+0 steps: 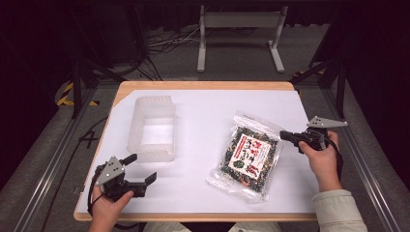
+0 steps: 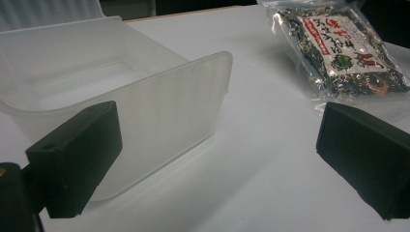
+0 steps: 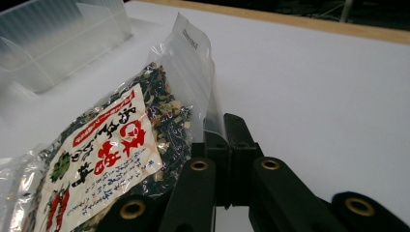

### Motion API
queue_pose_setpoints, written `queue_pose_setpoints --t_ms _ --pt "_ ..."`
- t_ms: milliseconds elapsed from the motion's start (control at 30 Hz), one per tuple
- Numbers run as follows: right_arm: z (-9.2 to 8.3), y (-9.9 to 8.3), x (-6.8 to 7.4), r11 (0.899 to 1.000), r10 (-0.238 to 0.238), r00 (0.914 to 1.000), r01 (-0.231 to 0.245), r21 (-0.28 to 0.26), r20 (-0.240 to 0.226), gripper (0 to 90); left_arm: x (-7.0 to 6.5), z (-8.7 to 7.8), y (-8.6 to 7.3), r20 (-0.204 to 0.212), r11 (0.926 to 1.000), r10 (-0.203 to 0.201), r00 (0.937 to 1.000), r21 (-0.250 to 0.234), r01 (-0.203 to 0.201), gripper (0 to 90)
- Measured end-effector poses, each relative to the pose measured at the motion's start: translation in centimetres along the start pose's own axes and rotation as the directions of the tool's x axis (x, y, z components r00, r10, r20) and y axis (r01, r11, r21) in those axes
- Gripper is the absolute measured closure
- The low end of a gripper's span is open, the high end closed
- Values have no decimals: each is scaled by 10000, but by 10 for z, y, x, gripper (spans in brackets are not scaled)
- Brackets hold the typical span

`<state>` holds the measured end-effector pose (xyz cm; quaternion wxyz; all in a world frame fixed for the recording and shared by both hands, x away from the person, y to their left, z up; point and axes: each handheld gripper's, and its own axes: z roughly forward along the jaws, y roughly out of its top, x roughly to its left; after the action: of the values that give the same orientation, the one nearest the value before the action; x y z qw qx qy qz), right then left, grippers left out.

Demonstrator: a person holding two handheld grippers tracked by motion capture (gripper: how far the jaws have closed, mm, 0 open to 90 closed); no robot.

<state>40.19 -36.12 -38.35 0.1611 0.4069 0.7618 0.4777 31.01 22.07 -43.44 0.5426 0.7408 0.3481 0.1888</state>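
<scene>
Just below the frosted translucent plastic bin [image 1: 151, 128], the left gripper [image 1: 143, 170] rests with jaws spread wide, holding nothing. To the bin's right lies the clear packet of dried seaweed mix [image 1: 248, 157], its edge pinched by the right gripper [image 1: 284, 136]: grasped, not yet binned.

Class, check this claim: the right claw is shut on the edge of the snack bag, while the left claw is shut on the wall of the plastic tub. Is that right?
Not quite. The right claw does pinch the snack bag by its clear edge, but the left claw is open: the left gripper view shows its jaws wide apart, with the plastic tub lying beyond them, unheld.
</scene>
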Motion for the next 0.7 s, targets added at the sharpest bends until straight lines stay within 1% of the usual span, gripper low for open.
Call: queue_pose_setpoints --t_ms 33,67,133,167,200,267,300,367,433,500,533,600,633,667,700 --pt "-3 3 2 9999 -67 10000 67 -93 -30 900 0 0 0 0 10000 0 10000 0 0 30" --pt "-6 7 4 9997 -172 9998 170 -197 -72 900 1 1 0 20 10000 -98 9999 -12 98 30" --pt "-12 13 9 9986 -353 9993 348 -391 -109 900 2 1 1 5 10000 -74 10000 -34 74 30" --pt "-12 13 9 9986 -353 9993 348 -391 -109 900 3 1 1 -52 10000 -4 10000 -81 4 30" --pt "-16 18 12 9974 -483 9988 477 -532 -102 900 3 1 1 -65 9999 103 9999 -73 -103 30" --pt "-25 26 18 9949 -694 9975 682 -743 -135 900 2 1 1 -279 9985 546 9981 92 -544 34" --pt "-32 32 23 9921 -896 9958 877 -898 -175 900 1 1 0 -374 9976 676 9970 198 -669 40" --pt "-34 34 26 9913 -906 9957 882 -972 -207 900 1 1 0 -379 9976 663 9971 200 -655 40" --pt "-40 39 30 9882 -1084 9937 1047 -1115 -271 900 2 0 0 -388 9980 607 9974 172 -600 41" --pt "-45 43 35 9849 -1218 9920 1167 -1280 -325 900 3 -1 0 -450 9977 664 9968 175 -657 41" --pt "-48 45 38 9826 -1312 9907 1253 -1372 -350 900 2 -1 0 -468 9981 605 9971 158 -599 42" --pt "-53 49 42 9780 -1505 9878 1427 -1523 -410 900 2 -3 1 -492 9980 610 9969 169 -602 45" --pt "-55 50 44 9757 -1585 9863 1496 -1600 -448 900 1 -3 1 -512 9981 609 9968 96 -605 45" --pt "-58 53 47 9732 -1687 9842 1575 -1675 -546 900 1 -4 2 -584 9972 747 9955 140 -740 48" --pt "-60 55 50 9707 -1776 9824 1653 -1743 -575 900 0 -4 2 -646 9972 746 9951 112 -740 50"
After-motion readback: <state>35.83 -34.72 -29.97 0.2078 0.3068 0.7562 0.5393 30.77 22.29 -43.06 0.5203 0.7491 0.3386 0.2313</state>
